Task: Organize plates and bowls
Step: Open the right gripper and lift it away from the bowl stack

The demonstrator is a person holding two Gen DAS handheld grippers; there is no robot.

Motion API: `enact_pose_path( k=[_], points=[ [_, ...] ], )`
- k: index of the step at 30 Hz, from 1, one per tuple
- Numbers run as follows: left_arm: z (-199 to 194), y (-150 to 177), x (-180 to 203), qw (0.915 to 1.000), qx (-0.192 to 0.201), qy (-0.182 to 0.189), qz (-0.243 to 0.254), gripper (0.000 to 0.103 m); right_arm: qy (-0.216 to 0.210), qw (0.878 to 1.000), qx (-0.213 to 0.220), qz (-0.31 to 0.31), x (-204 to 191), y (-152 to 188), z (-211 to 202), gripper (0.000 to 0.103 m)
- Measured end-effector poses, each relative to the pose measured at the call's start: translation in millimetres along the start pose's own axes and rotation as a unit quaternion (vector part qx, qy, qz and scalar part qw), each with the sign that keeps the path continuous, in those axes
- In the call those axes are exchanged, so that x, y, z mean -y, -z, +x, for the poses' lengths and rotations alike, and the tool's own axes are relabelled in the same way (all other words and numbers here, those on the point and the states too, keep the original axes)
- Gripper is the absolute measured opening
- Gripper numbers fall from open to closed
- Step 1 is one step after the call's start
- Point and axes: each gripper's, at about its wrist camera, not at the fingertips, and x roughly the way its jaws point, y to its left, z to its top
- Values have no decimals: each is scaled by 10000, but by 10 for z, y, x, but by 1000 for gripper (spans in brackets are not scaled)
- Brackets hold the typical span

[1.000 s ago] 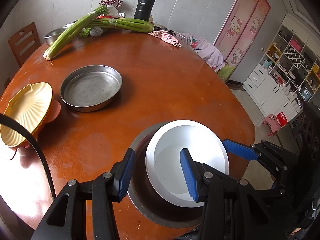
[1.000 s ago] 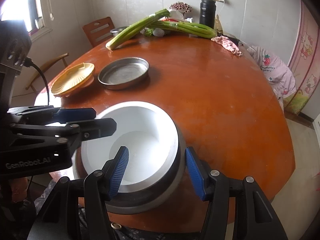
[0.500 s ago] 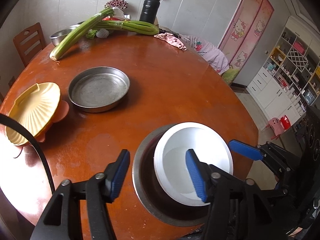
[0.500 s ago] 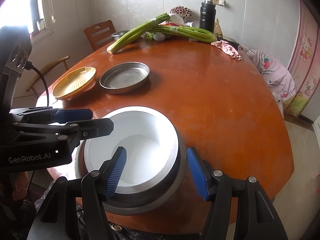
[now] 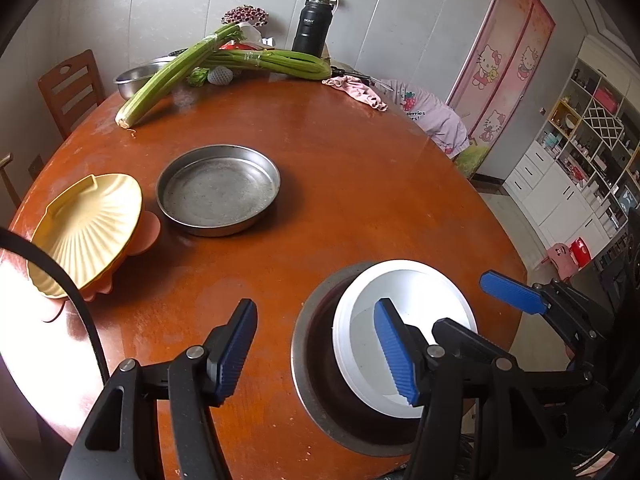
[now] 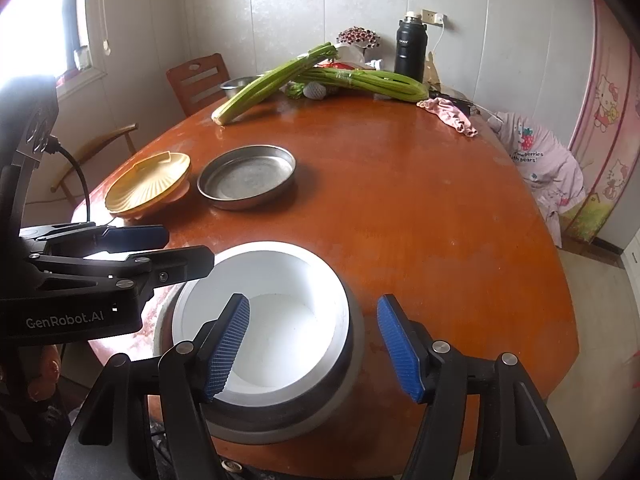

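Note:
A white bowl (image 5: 420,292) sits nested inside a steel bowl (image 5: 316,384) at the near edge of the round wooden table (image 5: 360,184). My left gripper (image 5: 316,354) is open astride the bowls' left rim, one pad over the white bowl, the other over bare table. My right gripper (image 6: 313,348) straddles the right rim of the white bowl (image 6: 280,272) and steel bowl (image 6: 280,420); its jaws are opening and neither pad presses on the rim. A shallow steel pan (image 5: 218,190) and a yellow shell-shaped plate (image 5: 86,232) on an orange one lie further left.
Celery stalks (image 5: 172,76), a black flask (image 5: 310,32), a pink cloth (image 5: 360,92) and a steel basin (image 5: 136,76) crowd the far side. A wooden chair (image 5: 70,88) stands behind the table. A cable (image 5: 80,308) crosses the left edge.
Both grippers' jaws have spread wider, coming off the rims of the nested bowls. The bowls stay where they were on the table.

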Motion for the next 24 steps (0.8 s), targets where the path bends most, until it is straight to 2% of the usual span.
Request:
enact_pose_path(
  k=[7, 24],
  points=[
    [-9, -37, -139, 9999, 24, 39, -113, 61, 13, 9999, 169, -17, -61, -98, -20, 69],
    [-89, -304, -669, 9992, 174, 7, -360, 61, 93, 9997, 211, 55, -296, -525, 114, 72]
  ],
)
